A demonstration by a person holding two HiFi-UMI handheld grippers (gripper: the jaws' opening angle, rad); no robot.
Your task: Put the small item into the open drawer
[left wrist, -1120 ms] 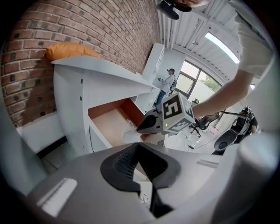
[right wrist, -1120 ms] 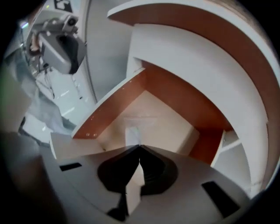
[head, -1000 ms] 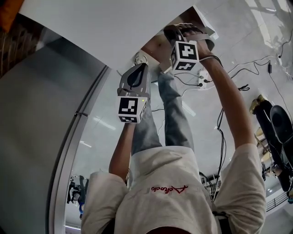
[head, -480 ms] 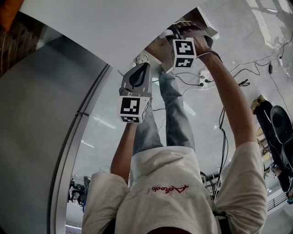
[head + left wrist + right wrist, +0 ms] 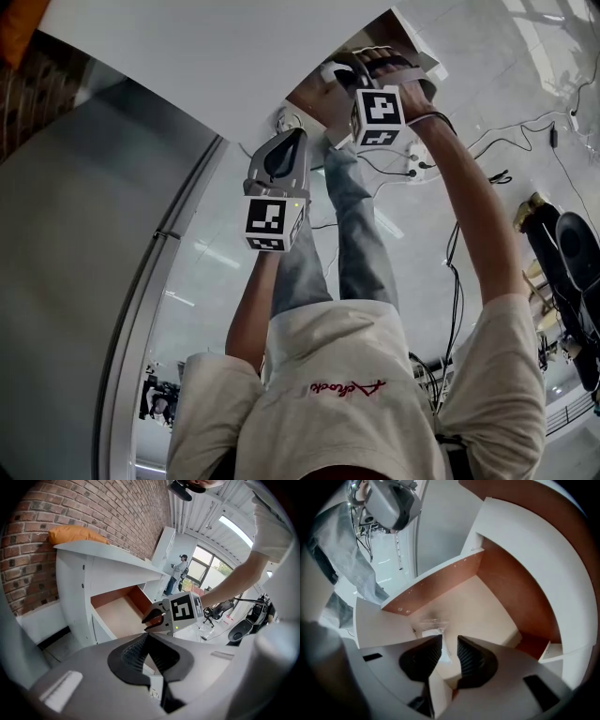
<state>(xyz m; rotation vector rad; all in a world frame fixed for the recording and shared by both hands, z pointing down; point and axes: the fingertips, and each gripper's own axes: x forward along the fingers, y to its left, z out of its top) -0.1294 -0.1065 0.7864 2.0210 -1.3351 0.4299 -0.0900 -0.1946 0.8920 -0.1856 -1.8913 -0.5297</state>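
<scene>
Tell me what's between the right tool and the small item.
Nothing, in the right gripper view: the right tool, its jaws just opening and gripping nothing, hangs right above the small item on the drawer floor.

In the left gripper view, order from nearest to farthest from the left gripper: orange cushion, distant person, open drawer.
1. open drawer, just ahead.
2. orange cushion, upper left, on the cabinet.
3. distant person, far back, centre-right.

We cannot tell what the small pale item [image 5: 431, 631] is. It lies blurred on the drawer [image 5: 436, 588] floor just beyond the right gripper [image 5: 449, 639], whose fingers [image 5: 471, 656] have just been opening, and one finger partly hides it. In the head view, the marker cube [image 5: 379, 116] hides those fingers.
</scene>
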